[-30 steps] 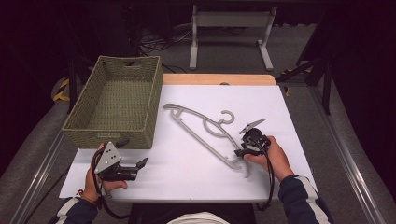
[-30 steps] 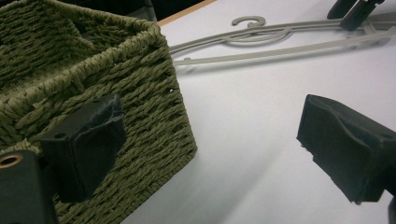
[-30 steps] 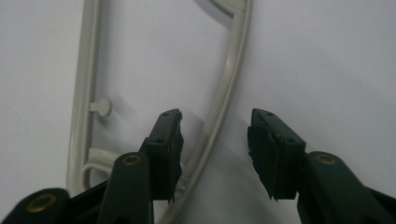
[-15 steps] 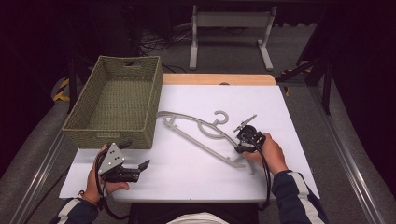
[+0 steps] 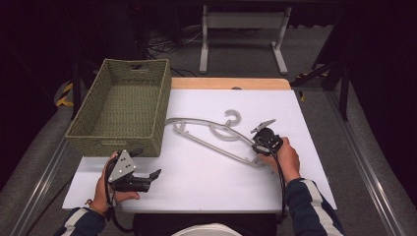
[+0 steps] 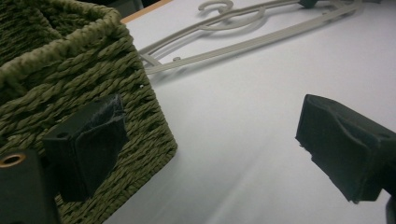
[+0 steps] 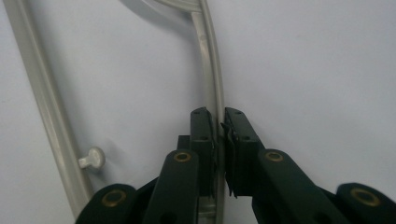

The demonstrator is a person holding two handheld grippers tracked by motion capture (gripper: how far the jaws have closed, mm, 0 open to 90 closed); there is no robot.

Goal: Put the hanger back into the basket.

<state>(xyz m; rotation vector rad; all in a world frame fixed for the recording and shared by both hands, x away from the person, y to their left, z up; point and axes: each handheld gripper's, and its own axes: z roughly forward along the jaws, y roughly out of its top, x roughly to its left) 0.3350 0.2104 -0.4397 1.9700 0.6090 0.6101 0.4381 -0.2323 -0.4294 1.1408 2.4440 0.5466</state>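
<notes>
- A grey plastic clothes hanger (image 5: 216, 137) is seen lying flat on the white table top (image 5: 206, 182), just right of the woven basket (image 5: 87, 139), its hook pointing toward the far edge.
- The right gripper (image 5: 255, 146) is set at the hanger's right-hand end, and its jaws have just been closing: in the right gripper view the pads are pressed together on the thin rail of the hanger (image 7: 211, 84), which runs straight up between them.
- The grip is therefore judged as made; the lift is not yet shown, since the hanger's length is seen resting on the table.
- The left gripper (image 5: 147, 177) is held low near the table's front left corner, in front of the basket; its jaws stand wide apart with nothing between them, one pad (image 6: 88, 140) seen against the basket wall (image 6: 140, 112), the other (image 6: 345, 144) over bare table.
- The work is judged to be at an early stage: the hanger is grasped, but carrying and placing it are left to do, most likely into the basket beside it.
- The basket is seen open-topped and rectangular, with a handle slot in its far wall; nothing is seen inside it, only its woven floor.
- The hanger's left tip lies just beside the basket's near right corner; whether it is touching cannot be told.
</notes>
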